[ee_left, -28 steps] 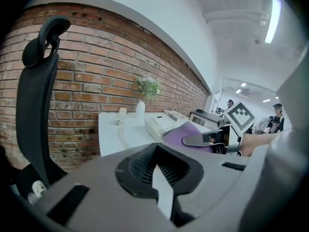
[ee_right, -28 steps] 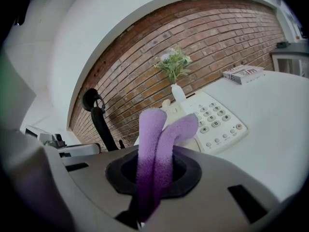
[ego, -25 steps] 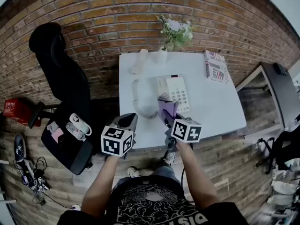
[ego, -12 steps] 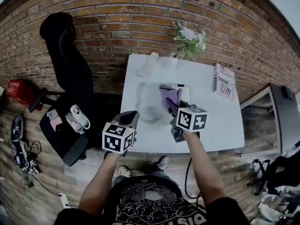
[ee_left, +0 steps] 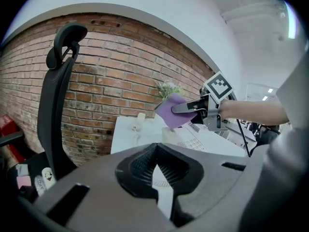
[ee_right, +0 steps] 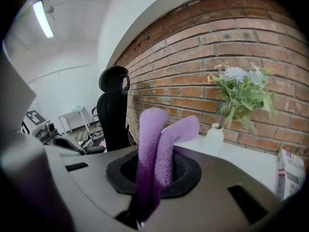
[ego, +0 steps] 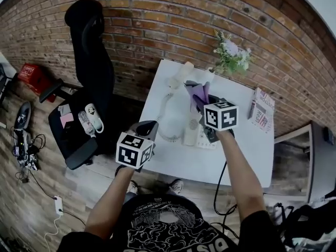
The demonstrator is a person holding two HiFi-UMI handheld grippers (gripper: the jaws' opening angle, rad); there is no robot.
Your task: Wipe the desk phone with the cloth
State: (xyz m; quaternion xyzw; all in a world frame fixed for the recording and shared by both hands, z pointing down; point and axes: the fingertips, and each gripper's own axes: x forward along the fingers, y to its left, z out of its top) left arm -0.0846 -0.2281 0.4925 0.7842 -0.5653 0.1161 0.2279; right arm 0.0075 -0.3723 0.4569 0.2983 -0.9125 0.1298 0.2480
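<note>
Cloth: a purple cloth (ee_right: 154, 144), soft and fleecy, stands up in two limp folds in the middle of the right gripper view.
Right gripper (ee_right: 147, 187): its jaws are pinched on the lower end of the cloth; in the head view it hangs over the counter at centre right.
Left gripper (ee_left: 155, 173): its jaws are drawn together to a thin slit with nothing between them; it hovers at the counter's near left edge.
Desk phone (ee_left: 195, 139): it sits on the white counter (ego: 231, 159), just under and beside the right gripper, keypad up.
Handset (ego: 177, 77): it is off the cradle and lies at the counter's far edge, joined to the phone by a coiled cord (ego: 167, 121).
Handling, cloth: likely light and floppy, so it will drape and bunch. The grip near one end leaves a free tail to drag across the phone.
Handling, phone: probably hard, light plastic that may slide under a push; the free left gripper could steady its near side.
Risk: the cord may snag, and the keys may get pressed.
Nearby: flowers in a vase (ego: 231, 56) stand at the far edge, and a black chair (ego: 92, 51) stands at upper left.
</note>
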